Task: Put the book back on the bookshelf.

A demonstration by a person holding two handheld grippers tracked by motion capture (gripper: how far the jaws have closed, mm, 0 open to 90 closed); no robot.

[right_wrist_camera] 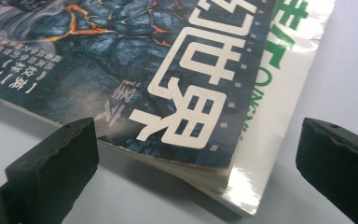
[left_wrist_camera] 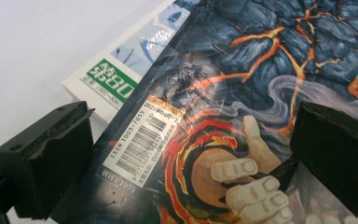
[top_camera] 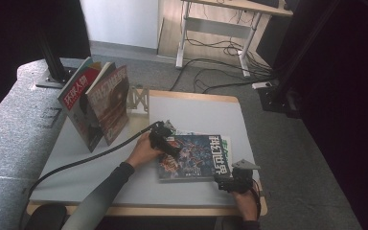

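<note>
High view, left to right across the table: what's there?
Two upright magazines → wooden rack → left gripper → dark lava-cover magazine lying flat on a white-and-green one → right gripper.

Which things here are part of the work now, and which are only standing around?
In the work:
dark lava-cover magazine
white magazine under it
left gripper, open over the cover
right gripper, open at the corner

Standing around:
two upright magazines
metal stand
floor cables
</note>
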